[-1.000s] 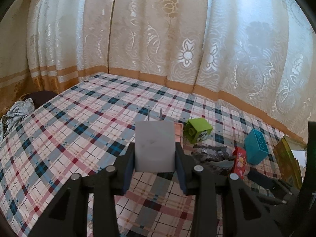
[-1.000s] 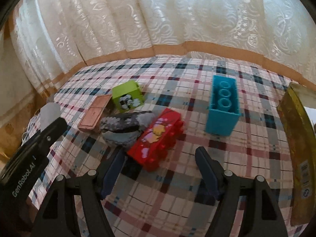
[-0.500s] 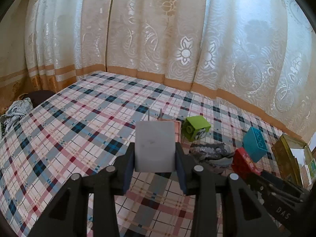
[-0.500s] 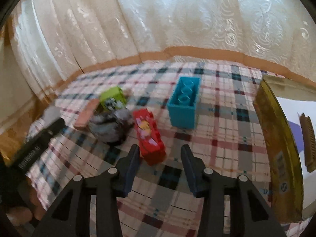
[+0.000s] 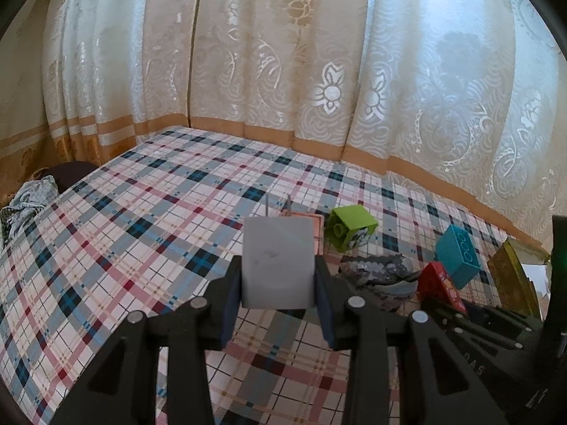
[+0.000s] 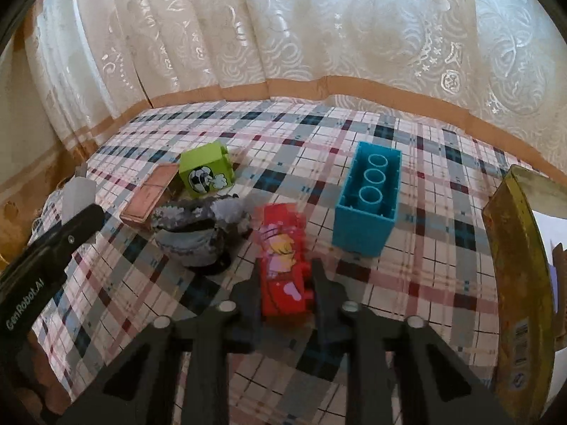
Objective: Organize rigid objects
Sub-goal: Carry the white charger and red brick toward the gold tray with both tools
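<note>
Both tongs are loaded or nearly so: the left gripper is clamped on a white plug, held up off the cloth, probably to keep it clear while the other works. Low over the cloth, the right gripper straddles the red brick's near end, jaws close along its sides; whether they pinch I cannot tell. Just beyond lie a grey bundle, green cube, pink tile and blue brick; a yellow box at right may be the destination.

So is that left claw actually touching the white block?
Touching. The left wrist view shows the left gripper with a finger pressed flush against each side of the white block, no gap, holding it above the cloth.
</note>
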`<state>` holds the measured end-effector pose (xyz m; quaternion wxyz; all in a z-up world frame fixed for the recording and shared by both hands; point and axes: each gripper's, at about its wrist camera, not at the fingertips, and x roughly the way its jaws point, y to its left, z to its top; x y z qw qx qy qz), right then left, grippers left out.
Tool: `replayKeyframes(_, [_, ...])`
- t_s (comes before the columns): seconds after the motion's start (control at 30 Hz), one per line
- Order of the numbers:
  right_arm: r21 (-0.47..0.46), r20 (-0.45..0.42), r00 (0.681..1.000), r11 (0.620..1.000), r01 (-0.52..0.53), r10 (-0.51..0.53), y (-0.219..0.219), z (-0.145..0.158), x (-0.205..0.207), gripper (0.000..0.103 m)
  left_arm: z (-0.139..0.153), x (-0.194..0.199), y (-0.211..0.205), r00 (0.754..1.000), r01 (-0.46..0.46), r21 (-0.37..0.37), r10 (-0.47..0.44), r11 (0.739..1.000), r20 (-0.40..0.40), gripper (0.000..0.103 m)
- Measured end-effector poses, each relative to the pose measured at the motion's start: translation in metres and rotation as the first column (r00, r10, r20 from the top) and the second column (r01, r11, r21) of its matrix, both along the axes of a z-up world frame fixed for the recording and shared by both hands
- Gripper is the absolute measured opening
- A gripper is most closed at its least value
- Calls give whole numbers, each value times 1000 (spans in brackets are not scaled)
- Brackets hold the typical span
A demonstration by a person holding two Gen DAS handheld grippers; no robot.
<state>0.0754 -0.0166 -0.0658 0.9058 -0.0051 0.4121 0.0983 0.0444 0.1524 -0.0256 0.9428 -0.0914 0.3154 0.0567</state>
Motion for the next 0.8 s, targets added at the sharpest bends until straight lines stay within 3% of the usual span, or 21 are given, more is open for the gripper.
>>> replayKeyframes(0.13, [30, 27, 1000, 1000, 7, -8, -6, 4, -10, 25, 1, -1, -2, 1000, 7, 10, -8, 1000, 11, 37])
replayKeyframes(0.53, [46, 261, 962, 997, 69, -79, -28, 40, -59, 25, 9, -10, -12, 997, 17, 55, -21, 998, 68, 37])
replayKeyframes(0.8, [37, 305, 946, 994, 99, -106, -39, 46, -71, 25, 14, -16, -21, 994, 16, 98, -26, 995, 102, 37])
